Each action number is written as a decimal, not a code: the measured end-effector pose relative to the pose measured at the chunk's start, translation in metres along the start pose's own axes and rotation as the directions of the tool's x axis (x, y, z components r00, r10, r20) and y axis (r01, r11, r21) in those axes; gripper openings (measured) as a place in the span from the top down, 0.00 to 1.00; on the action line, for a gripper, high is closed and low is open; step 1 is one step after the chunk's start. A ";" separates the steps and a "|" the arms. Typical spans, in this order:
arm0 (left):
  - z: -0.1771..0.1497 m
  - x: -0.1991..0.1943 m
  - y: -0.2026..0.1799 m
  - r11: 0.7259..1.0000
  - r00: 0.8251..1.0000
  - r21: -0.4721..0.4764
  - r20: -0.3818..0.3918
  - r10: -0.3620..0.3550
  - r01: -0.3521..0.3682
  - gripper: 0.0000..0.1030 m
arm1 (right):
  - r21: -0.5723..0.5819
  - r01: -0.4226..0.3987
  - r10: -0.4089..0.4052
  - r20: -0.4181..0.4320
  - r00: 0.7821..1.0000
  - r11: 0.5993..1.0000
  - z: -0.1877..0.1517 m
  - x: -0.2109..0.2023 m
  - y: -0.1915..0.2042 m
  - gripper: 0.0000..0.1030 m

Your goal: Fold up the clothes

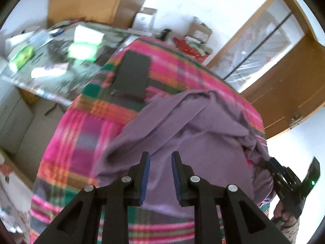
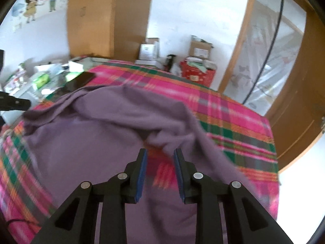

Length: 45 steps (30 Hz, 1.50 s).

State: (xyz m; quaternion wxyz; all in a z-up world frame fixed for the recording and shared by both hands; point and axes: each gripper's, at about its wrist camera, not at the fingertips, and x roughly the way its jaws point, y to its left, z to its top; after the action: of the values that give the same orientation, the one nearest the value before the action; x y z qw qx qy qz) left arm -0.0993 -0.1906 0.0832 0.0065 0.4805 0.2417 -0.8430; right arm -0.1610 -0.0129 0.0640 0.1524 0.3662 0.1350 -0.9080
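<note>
- Purple knit garment (image 2: 113,122), soft and bunched: lies rumpled on the pink, green and orange plaid blanket (image 2: 233,109) that covers the bed, with ridged folds across its middle and one flap trailing off to the near right corner.
- Left gripper (image 1: 160,174): fingers moderately apart with blue pads showing, nothing between them; it hangs above the near part of the garment.
- Right gripper (image 2: 160,172): fingers likewise moderately apart and empty, over a gap in the garment where blanket shows through. In the left wrist view it sits at the garment's right edge (image 1: 284,179); whether it touches cloth there is unclear.
- Step, as a judgement: the garment is neither flat nor neatly folded, which fits either spreading it out or working mid-fold. Any next grasp calls for finding a true edge or corner rather than a bunched ridge.
- Black flat rectangular object (image 1: 132,77): on the blanket beyond the garment, apart from it.
- Red carton (image 2: 198,74), beyond the bed's far edge: holds stacked papers or packets, too blurred to name.
- Brown cardboard box (image 2: 200,49): behind the red carton, contents not visible.
</note>
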 end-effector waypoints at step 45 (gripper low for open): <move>-0.007 0.036 0.051 0.994 0.993 -0.019 0.051 0.110 -0.109 0.76 | -0.267 -0.230 0.216 -0.080 0.973 0.936 -0.110 0.004 0.098 0.59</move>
State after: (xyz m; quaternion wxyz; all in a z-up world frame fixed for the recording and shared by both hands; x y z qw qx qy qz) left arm -0.1008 -0.2251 0.0308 0.0628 0.4709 0.2217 -0.8516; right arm -0.0583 -0.0646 -0.0279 0.3001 0.3769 0.2208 -0.8480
